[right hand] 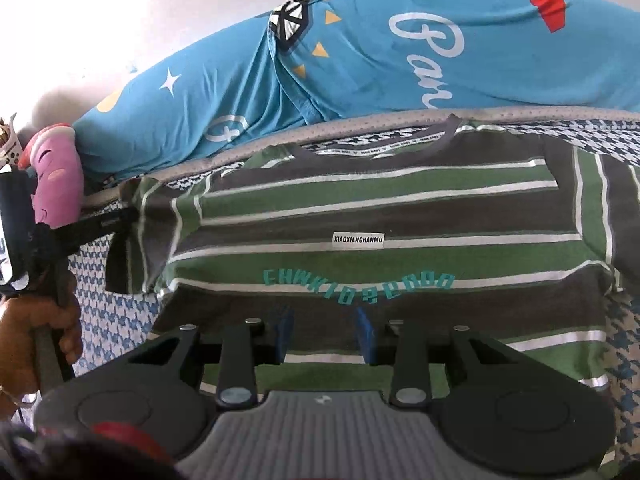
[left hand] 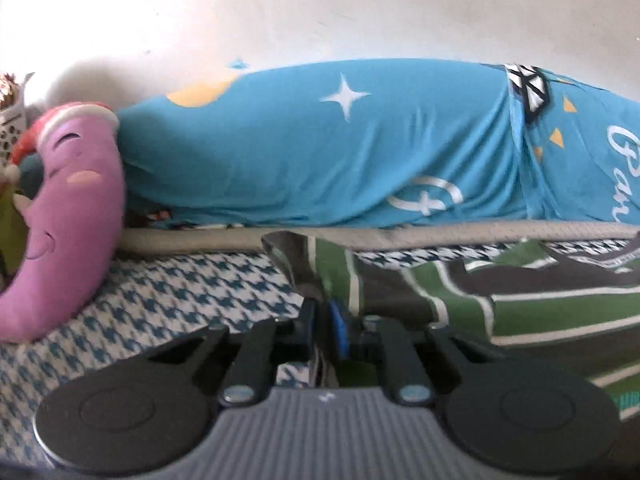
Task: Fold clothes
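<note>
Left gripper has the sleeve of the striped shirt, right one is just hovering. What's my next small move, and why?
Probably carry the left gripper, shut on the green, grey and white striped T-shirt, inward across the chest, folding that sleeve over the body. The sleeve sticks out past the shirt's side, while the rest lies flat on the houndstooth bedsheet. The open right gripper could steady the hem.

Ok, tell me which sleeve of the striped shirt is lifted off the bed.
The sleeve on the purple pillow's side: the left claw is shut on it, holding it up. The opposite sleeve lies flat.
</note>
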`<state>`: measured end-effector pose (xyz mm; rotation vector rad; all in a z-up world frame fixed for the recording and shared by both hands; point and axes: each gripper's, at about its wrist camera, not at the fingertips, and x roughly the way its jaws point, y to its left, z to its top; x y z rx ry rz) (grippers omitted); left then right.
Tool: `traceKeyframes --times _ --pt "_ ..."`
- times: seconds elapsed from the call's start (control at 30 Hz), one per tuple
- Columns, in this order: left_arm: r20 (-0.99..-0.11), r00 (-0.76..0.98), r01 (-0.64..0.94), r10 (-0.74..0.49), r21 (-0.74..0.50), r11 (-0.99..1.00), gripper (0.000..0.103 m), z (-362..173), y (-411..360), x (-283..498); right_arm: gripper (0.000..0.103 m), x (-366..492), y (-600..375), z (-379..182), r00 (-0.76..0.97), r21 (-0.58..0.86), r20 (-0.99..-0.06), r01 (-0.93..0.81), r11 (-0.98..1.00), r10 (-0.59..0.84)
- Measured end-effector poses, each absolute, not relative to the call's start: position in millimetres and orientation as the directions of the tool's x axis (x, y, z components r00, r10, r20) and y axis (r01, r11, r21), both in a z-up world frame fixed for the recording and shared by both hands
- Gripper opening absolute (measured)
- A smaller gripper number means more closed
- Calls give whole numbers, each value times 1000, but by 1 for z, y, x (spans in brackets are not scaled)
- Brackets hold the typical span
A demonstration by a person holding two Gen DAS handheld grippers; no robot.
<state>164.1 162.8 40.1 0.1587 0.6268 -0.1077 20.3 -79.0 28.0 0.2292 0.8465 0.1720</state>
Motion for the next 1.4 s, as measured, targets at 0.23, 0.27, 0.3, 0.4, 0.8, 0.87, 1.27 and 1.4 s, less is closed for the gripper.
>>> traceKeyframes --times 0.23,0.27,0.3,0.4,0.8,0.87,1.27,1.4 --pt "-689 721 43 73 150 988 45 24 171 178 34 24 -83 30 663 274 -708 -60 960 243" --pt "-689 720 19 79 133 991 45 28 175 179 34 26 -84 31 668 276 -702 -64 959 246" --pt "-691 719 -3 77 108 994 50 31 180 181 34 27 -84 32 674 278 -696 -67 958 249" --pt "-697 712 -78 87 45 996 75 40 194 183 34 32 -87 35 689 285 -677 -78 955 258" --pt "-733 676 45 -77 -63 997 83 54 168 165 34 57 -87 35 727 293 -622 -127 948 290" --pt "-742 663 75 -98 -64 995 84 53 158 161 34 64 -85 35 730 284 -617 -140 948 293" --pt "-785 605 146 -134 -56 988 85 40 139 156 34 106 -72 29 741 306 -572 -204 930 351" --pt "-794 593 148 -130 -51 988 85 39 142 157 34 120 -66 23 736 306 -576 -210 929 356"
